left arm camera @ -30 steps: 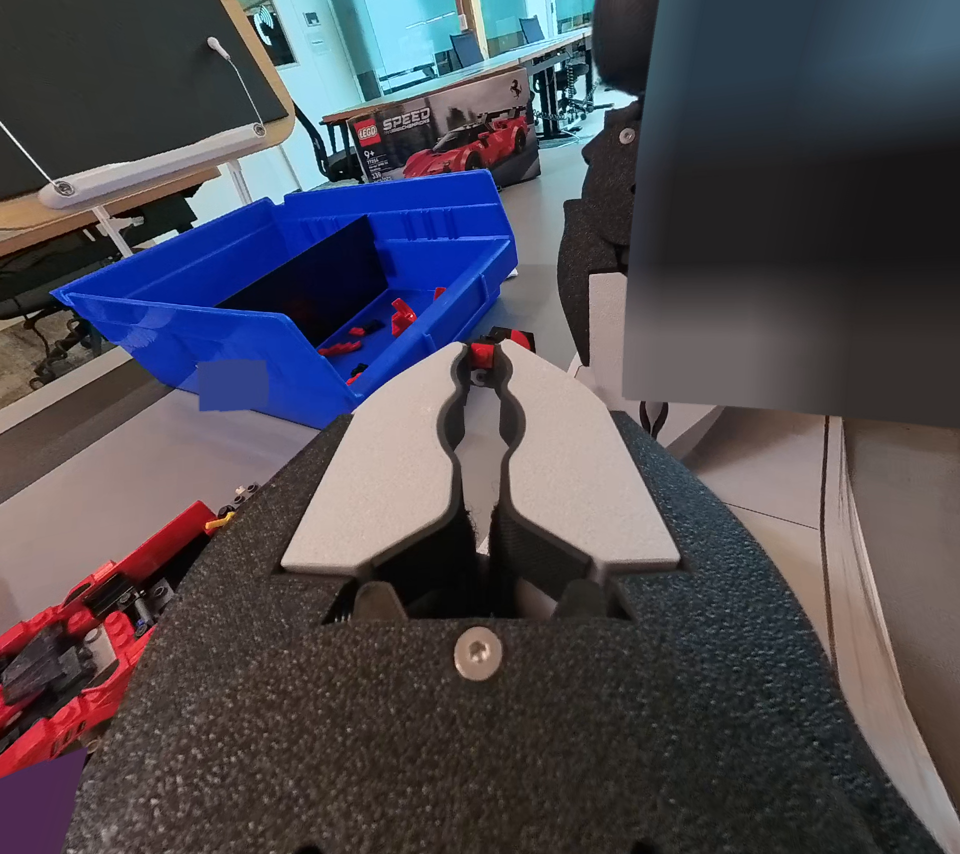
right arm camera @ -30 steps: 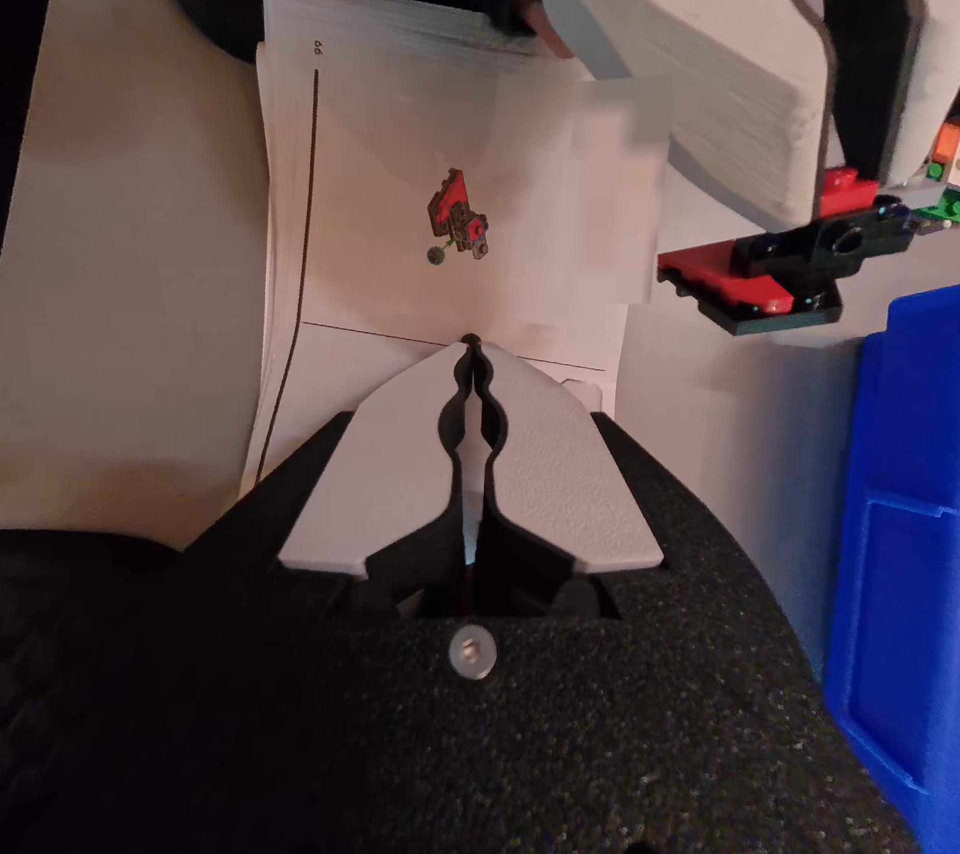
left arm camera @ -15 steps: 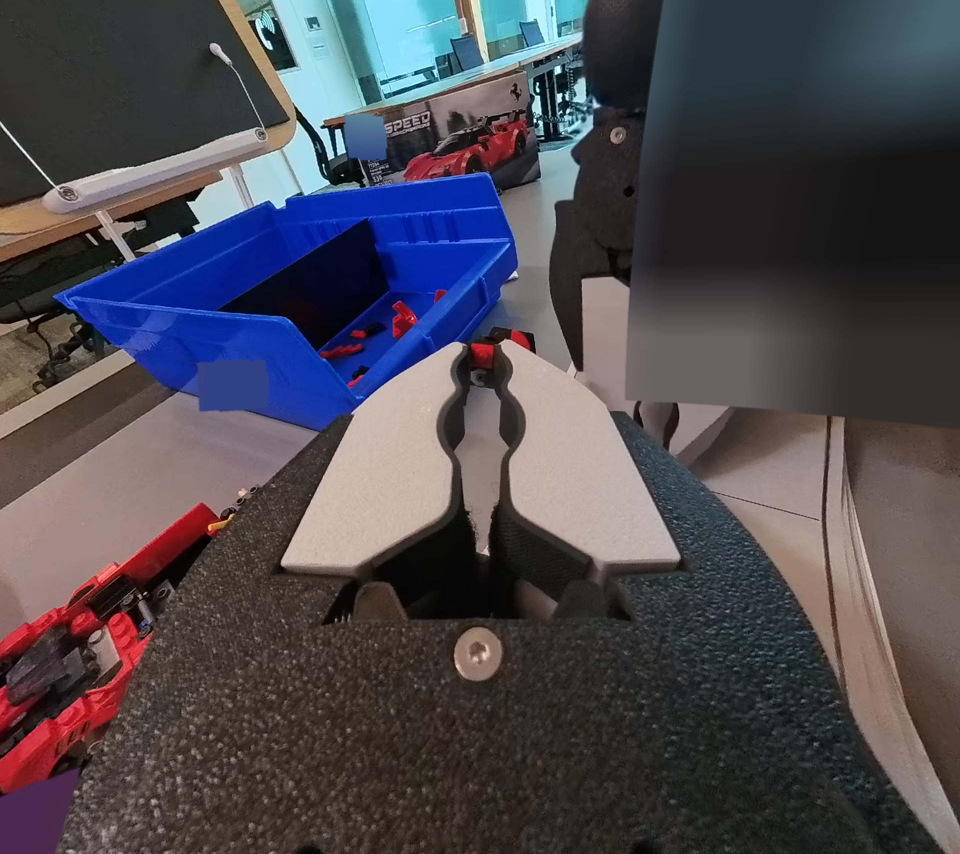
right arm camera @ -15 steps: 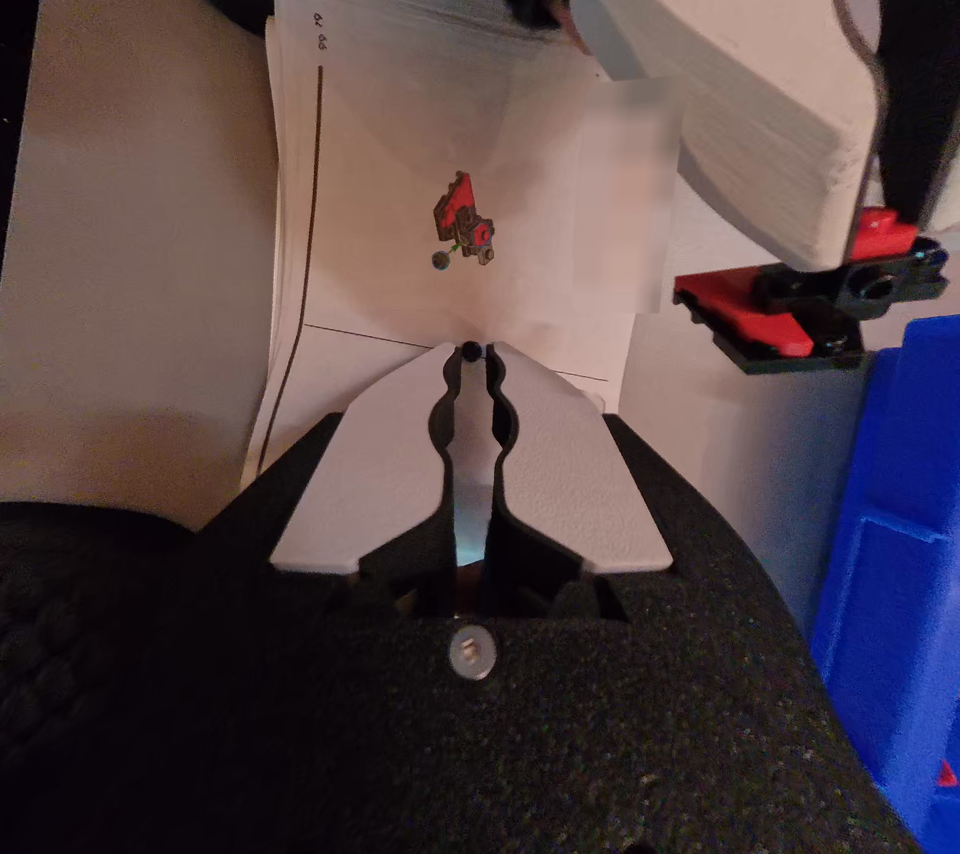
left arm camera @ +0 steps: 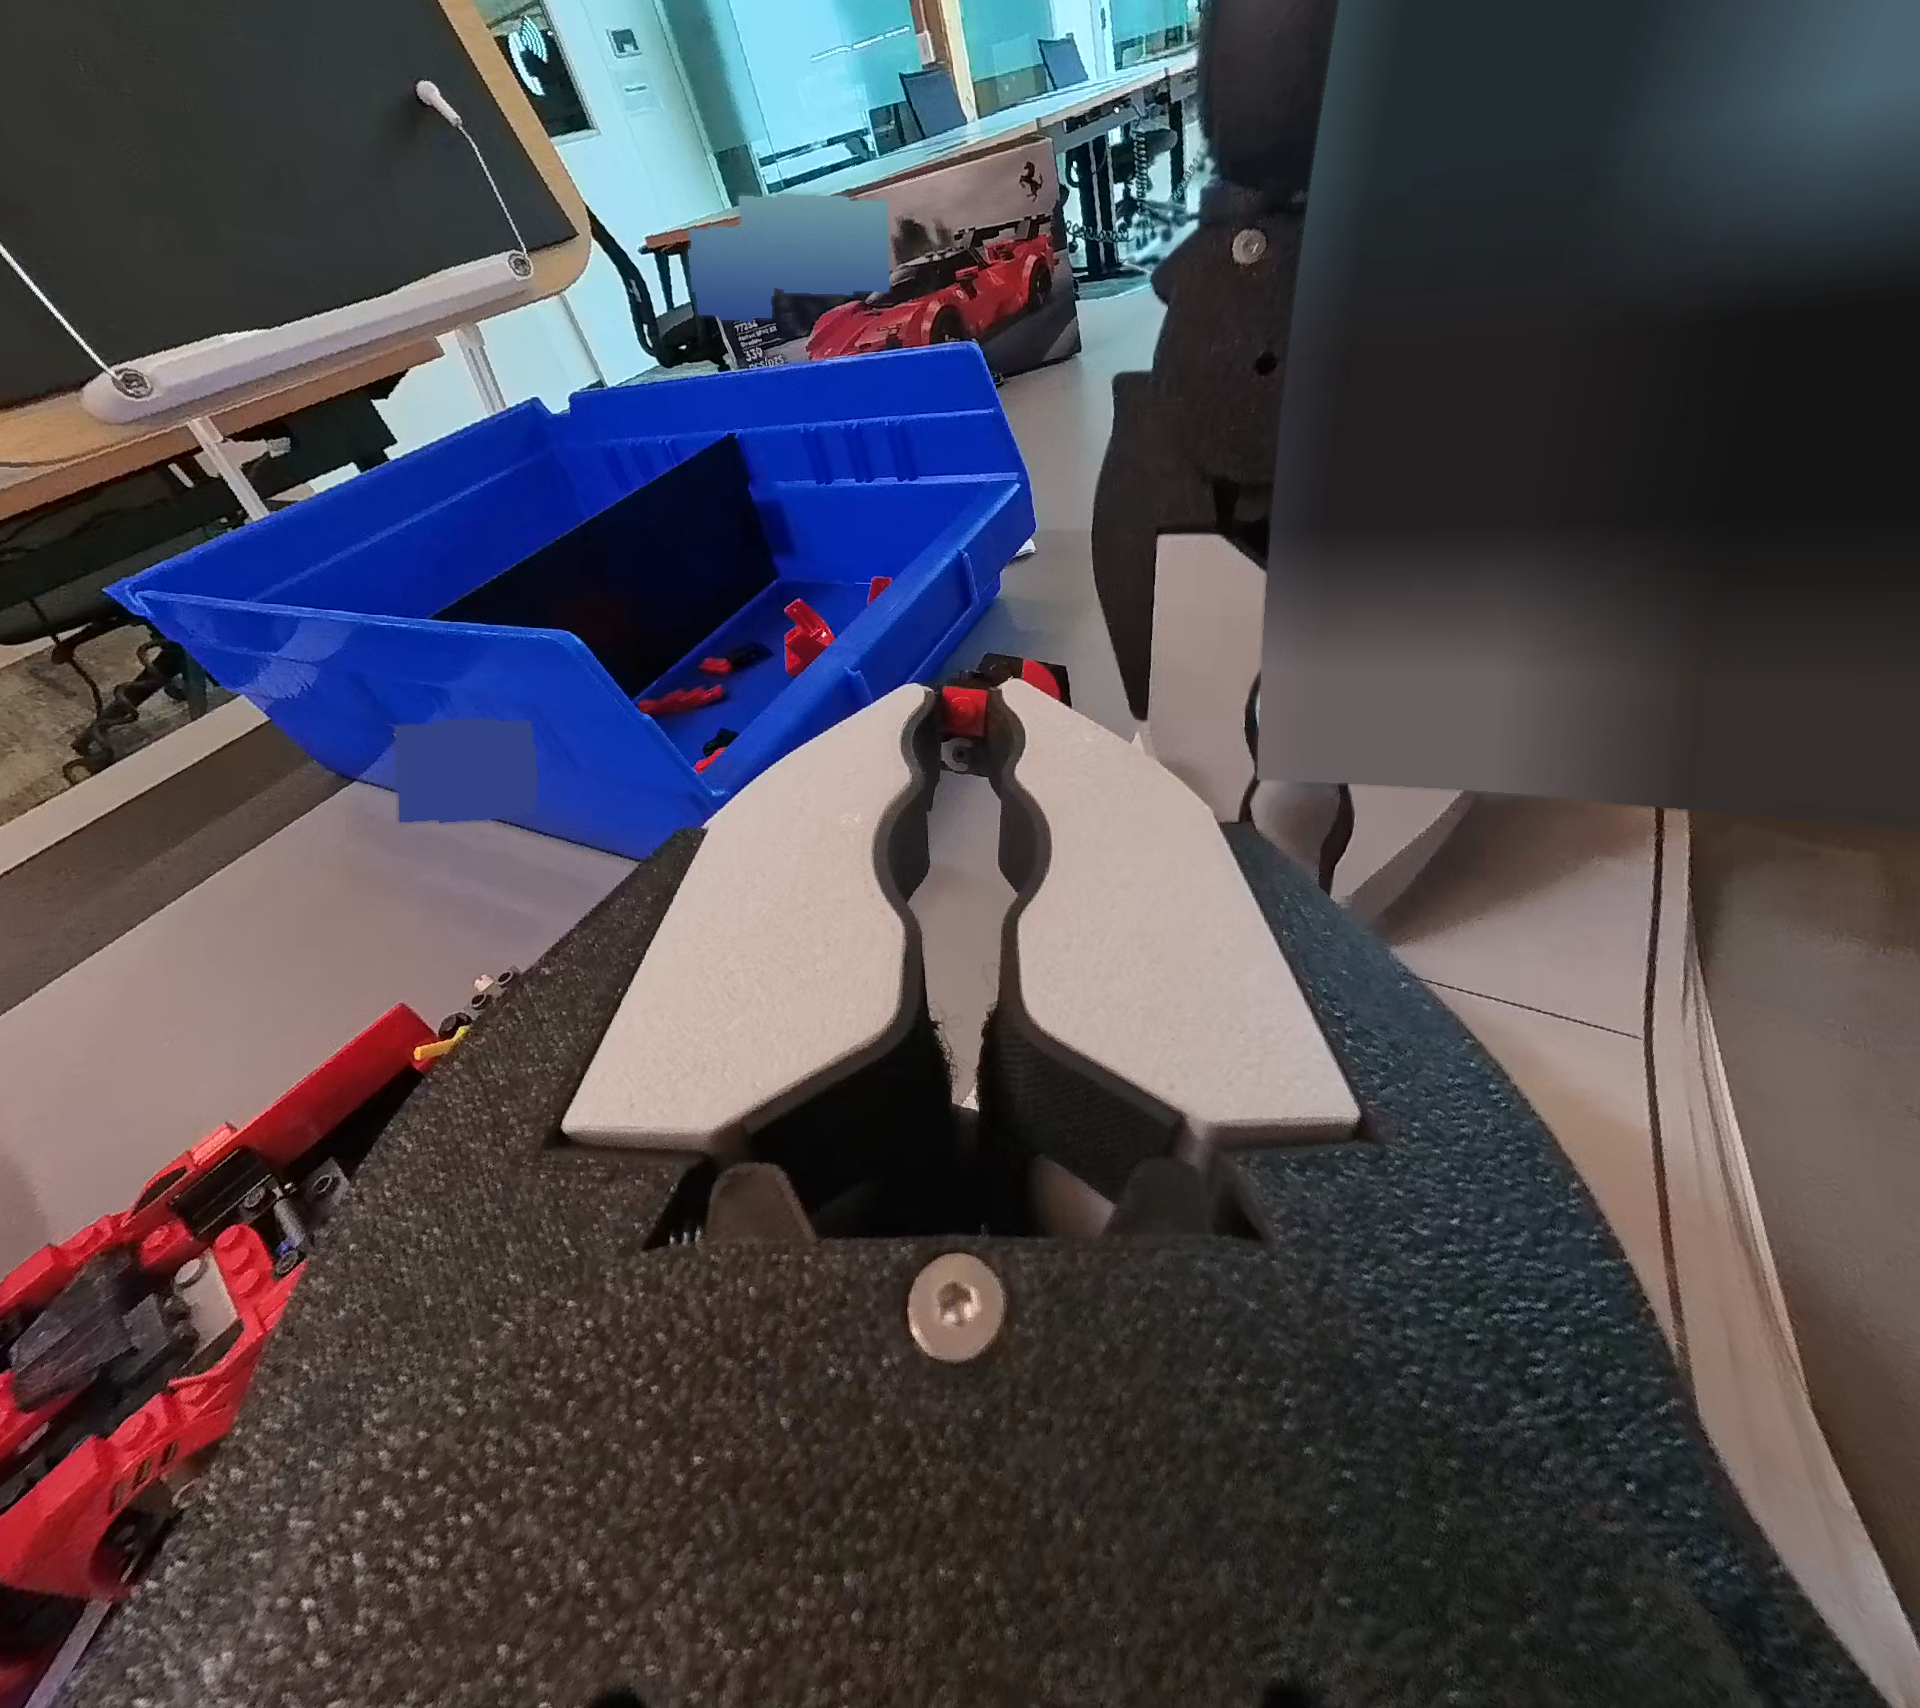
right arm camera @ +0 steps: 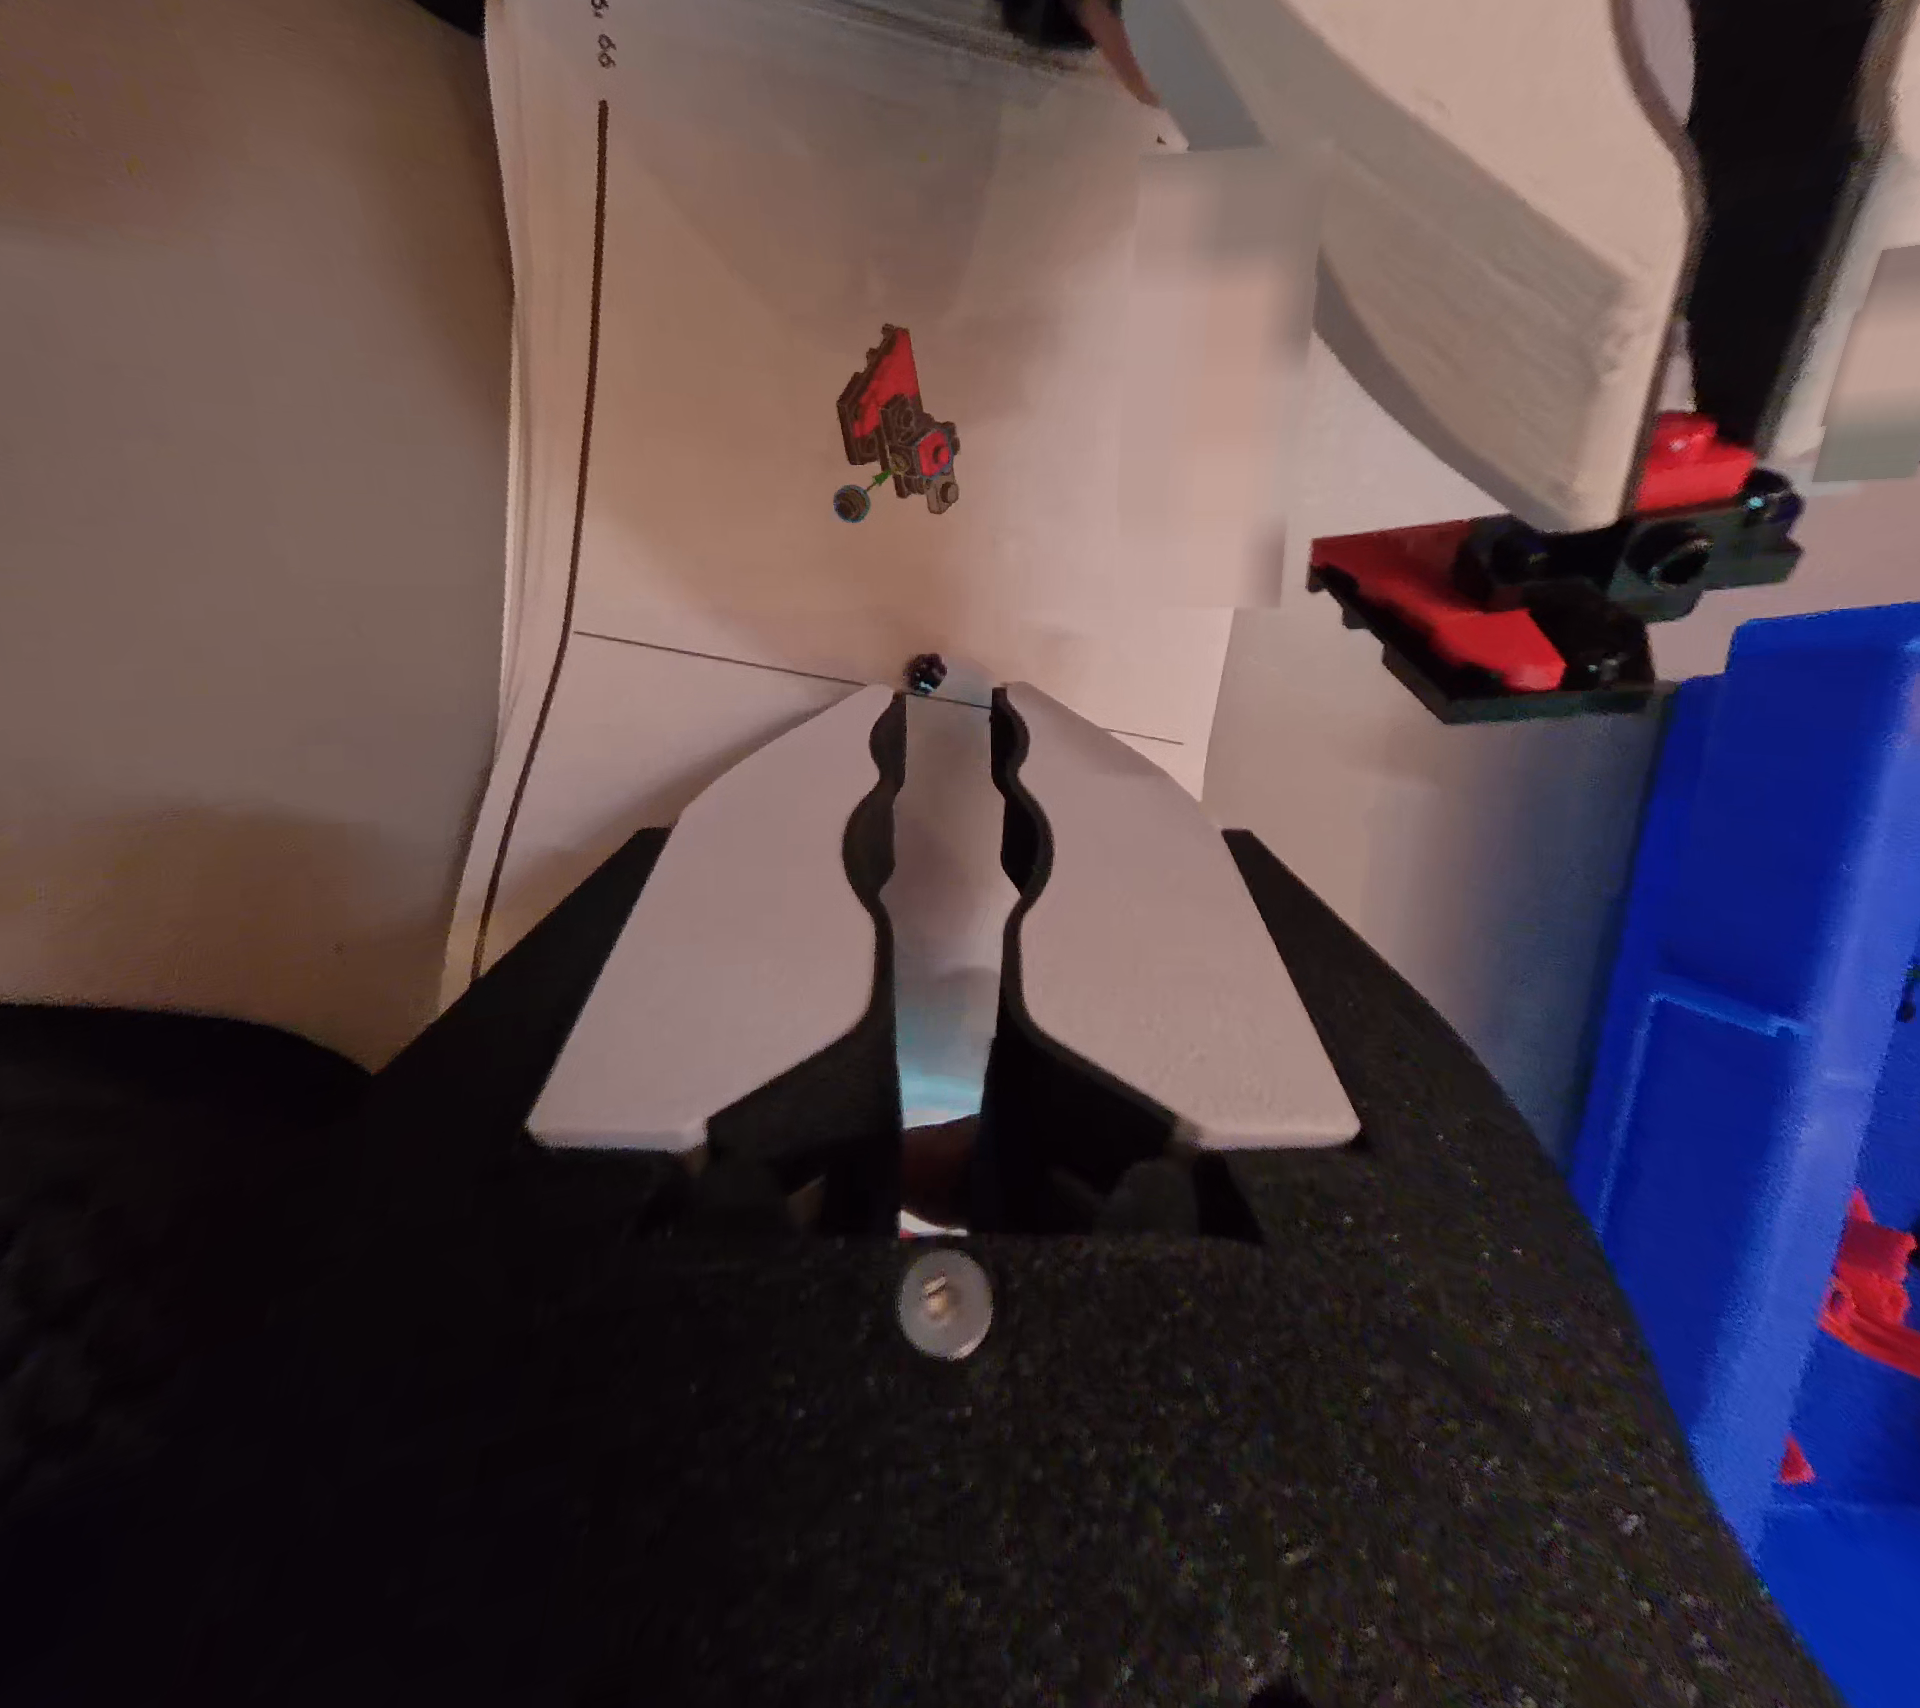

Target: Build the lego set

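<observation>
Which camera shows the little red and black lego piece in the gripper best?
The right wrist view: the small red and black lego assembly hangs side-on from the left gripper. The left wrist view shows only a red bit between its own fingertips.

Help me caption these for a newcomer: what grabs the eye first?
The big blue bin left of centre in the left wrist view, loose red pieces on its floor. Then the red and black brick assembly pinched in the left claw, upper right in the right wrist view, beside the open instruction booklet.
</observation>
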A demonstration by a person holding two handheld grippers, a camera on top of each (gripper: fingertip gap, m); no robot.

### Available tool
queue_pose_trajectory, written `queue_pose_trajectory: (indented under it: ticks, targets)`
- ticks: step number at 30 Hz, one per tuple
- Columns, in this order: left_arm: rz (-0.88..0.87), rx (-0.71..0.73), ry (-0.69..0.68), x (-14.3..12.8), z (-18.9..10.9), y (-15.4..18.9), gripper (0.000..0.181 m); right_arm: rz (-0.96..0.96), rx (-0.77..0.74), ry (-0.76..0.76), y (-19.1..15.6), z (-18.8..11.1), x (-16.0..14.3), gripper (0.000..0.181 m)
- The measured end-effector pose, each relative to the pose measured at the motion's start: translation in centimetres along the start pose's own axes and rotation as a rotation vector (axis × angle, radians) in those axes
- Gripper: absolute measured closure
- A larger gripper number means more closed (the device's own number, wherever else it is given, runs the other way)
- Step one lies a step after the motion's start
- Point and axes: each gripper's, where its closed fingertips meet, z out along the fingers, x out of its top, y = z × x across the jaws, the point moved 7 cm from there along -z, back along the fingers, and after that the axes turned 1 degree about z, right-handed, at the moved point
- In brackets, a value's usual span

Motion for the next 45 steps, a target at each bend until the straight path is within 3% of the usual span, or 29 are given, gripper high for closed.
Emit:
queue_pose_trajectory:
  ticks: [10, 24, 32, 37, 45]
  targets:
    - [0.001, -0.001, -0.002, 0.0, 0.0, 0.0, 0.174, -0.005, 0.008, 0.057, -0.1, 0.3, 0.3, 0.18]
    - [-0.008, 0.002, -0.004, -0.1, 0.0, -0.1, 0.174, 0.126, 0.045, 0.164, 1.1, -0.2, -0.6, 0.174]
    - [-0.007, 0.003, -0.006, -0.2, 0.0, -0.1, 0.174, 0.052, 0.015, 0.095, 0.6, -1.0, -0.7, 0.173]
    - [-0.004, 0.002, -0.004, -0.1, 0.0, -0.1, 0.174, 0.044, 0.033, 0.129, 0.3, -0.8, -0.3, 0.169]
    - [-0.002, 0.045, 0.011, 0.1, -0.2, -0.5, 0.174, 0.071, -0.14, 0.196, 1.6, 0.2, 1.2, 0.164]
